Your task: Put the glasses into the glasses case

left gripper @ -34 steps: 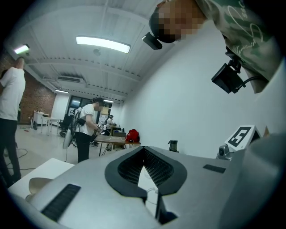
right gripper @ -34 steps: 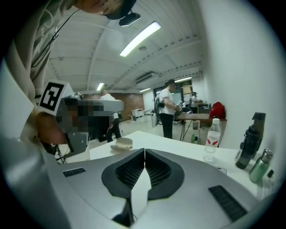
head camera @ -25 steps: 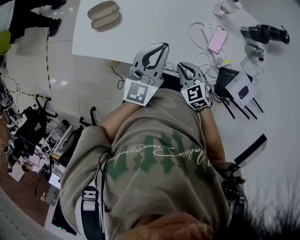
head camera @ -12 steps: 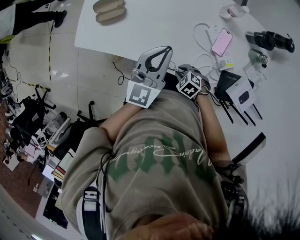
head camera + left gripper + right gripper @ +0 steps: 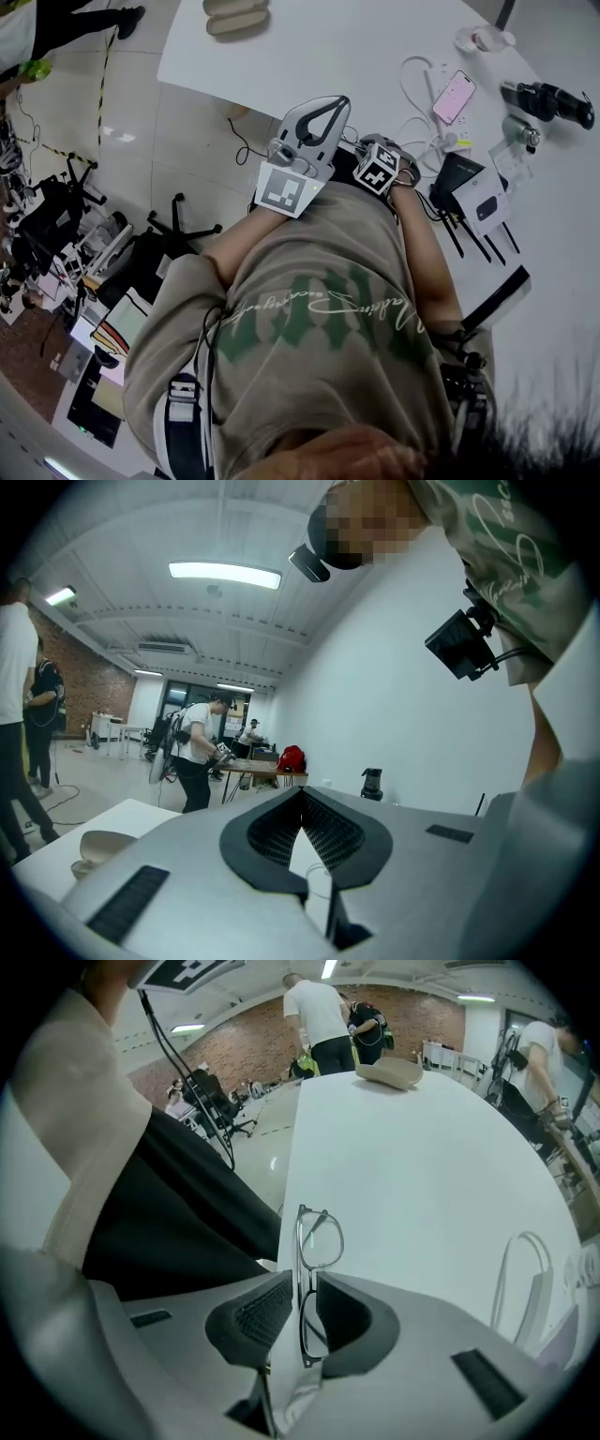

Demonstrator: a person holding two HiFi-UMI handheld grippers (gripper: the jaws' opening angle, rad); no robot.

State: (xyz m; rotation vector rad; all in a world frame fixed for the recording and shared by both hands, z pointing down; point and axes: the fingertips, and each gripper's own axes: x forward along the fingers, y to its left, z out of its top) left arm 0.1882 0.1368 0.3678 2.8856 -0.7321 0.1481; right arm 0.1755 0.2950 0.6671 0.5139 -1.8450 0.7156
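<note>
A beige glasses case [image 5: 236, 17] lies open at the far end of the white table [image 5: 347, 47]; it also shows in the right gripper view as the case [image 5: 389, 1072] and at the lower left of the left gripper view as the case [image 5: 98, 844]. My right gripper [image 5: 302, 1297] is shut on thin metal-framed glasses [image 5: 317, 1239], held edge-on over the table's near edge. In the head view that right gripper [image 5: 375, 150] sits close to my body. My left gripper [image 5: 335, 101] is beside it, jaws shut with tips touching and nothing between them [image 5: 302, 794].
On the table's right lie a pink phone [image 5: 455, 97], a white cable [image 5: 419, 80], a black router [image 5: 469, 183] and black camera gear [image 5: 553, 98]. Office chairs [image 5: 56, 216] and clutter stand on the floor at left. People stand at other tables behind.
The right gripper has turned and drawn slightly toward my body. The head view has shifted, so the case now sits higher in the frame. The left gripper has barely moved.
</note>
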